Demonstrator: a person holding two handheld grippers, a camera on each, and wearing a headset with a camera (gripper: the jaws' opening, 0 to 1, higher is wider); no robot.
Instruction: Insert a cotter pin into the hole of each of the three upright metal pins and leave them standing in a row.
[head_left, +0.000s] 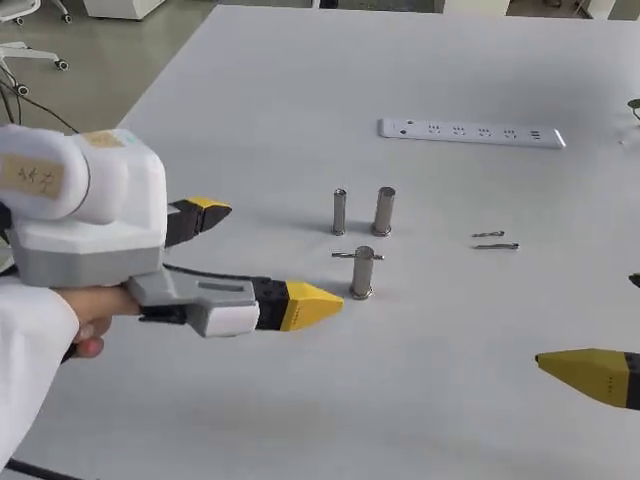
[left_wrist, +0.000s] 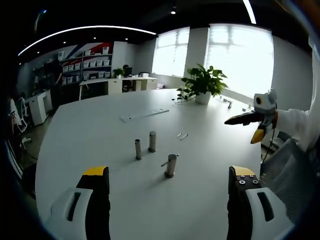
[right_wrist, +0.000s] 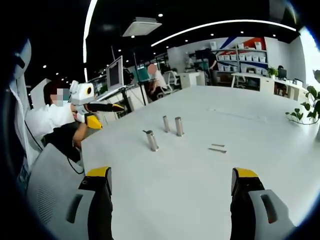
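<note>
White surface (head_left: 300, 80), large, rounded edge, matte. Open-plan office around it: big windows (left_wrist: 240, 55), potted plant (left_wrist: 202, 82) at the far edge of the surface, shelves (left_wrist: 90, 62) with boxes along one wall, strip lights overhead.

Landmark: power strip (head_left: 470, 132), one, lying flat on the surface.

Counts:
- metal pins (head_left: 384, 211): three, all upright. Two stand side by side on the near side of the power strip, about level with its left end and well apart from it. They do not touch each other.
- front pin (head_left: 362, 275): the third one, farther from the power strip than that pair, just behind them as seen from the strip.
- cotter pin (head_left: 342, 255): one, through the hole near the top of the front pin, sticking out on both sides, roughly level.
- loose cotter pins (head_left: 497, 246): two, flat on the surface, close together, near side of the power strip under its right half, well apart from the metal pins.

Left gripper (head_left: 265, 255): in a hand (head_left: 95, 310), off past the strip's left end on the near side, jaws spread wide, nothing between them, clear of the pins.

Right gripper (right_wrist: 171, 173): near side of the strip, past its right end, jaws wide apart, holding nothing.
</note>
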